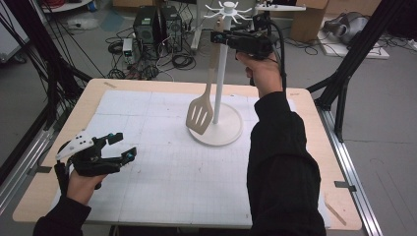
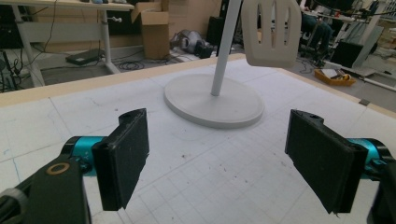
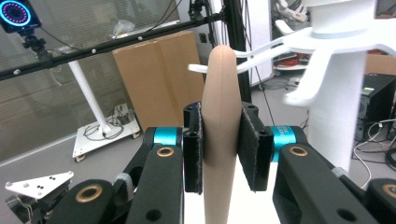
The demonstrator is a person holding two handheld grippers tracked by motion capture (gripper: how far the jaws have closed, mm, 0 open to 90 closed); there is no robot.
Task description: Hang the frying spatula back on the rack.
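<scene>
Gripping the top of the beige slotted spatula's handle (image 3: 219,126), the right gripper (image 1: 222,37) holds it up beside the white utensil stand's pole (image 1: 221,73), just under the white hook arms (image 1: 228,11). Hanging looks near but unfinished: no hook visibly engages the handle yet. Spatula blade (image 1: 199,115) dangles above the round base (image 1: 231,130). Left gripper (image 1: 124,146) rests spread wide and empty, well apart on the white gridded mat (image 1: 172,172). Neighbouring hook arms crowd the approach.

- A white gridded mat (image 1: 162,182) covers the wooden table (image 1: 88,101).
- Two black computer towers (image 1: 156,27) stand among cables on the floor.
- A cardboard box (image 3: 156,79) stands behind.
</scene>
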